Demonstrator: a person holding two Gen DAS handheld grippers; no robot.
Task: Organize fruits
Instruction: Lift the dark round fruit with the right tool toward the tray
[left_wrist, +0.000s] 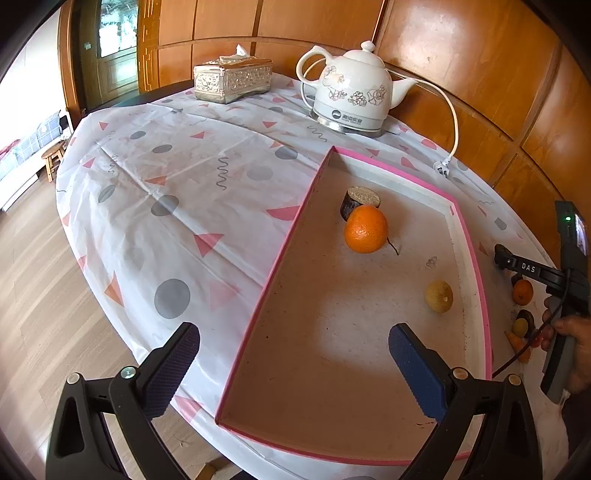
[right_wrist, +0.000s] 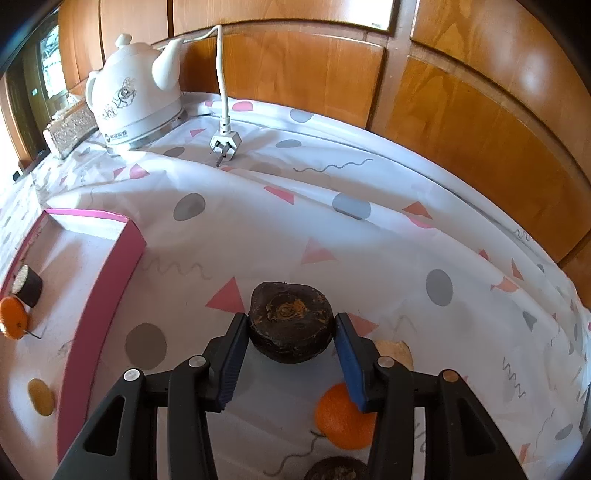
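Observation:
A pink-rimmed tray (left_wrist: 376, 376) lies on the table and holds an orange (left_wrist: 365, 229), a dark cut piece (left_wrist: 360, 201) and a small yellow fruit (left_wrist: 439, 296). My left gripper (left_wrist: 293, 354) is open and empty above the tray's near end. My right gripper (right_wrist: 290, 334) is shut on a dark brown round fruit (right_wrist: 290, 325), held just above the cloth to the right of the tray (right_wrist: 107, 273). Below it lie another orange (right_wrist: 341, 424) and a dark fruit (right_wrist: 334, 469). The right gripper also shows in the left wrist view (left_wrist: 498, 258) beside loose fruits (left_wrist: 522, 291).
A white electric kettle (left_wrist: 354, 92) with a loose cord and plug (right_wrist: 224, 142) stands at the back of the table. A silver tissue box (left_wrist: 232, 79) sits left of it. Wooden wall panels run behind. The patterned tablecloth (left_wrist: 177, 192) spreads left of the tray.

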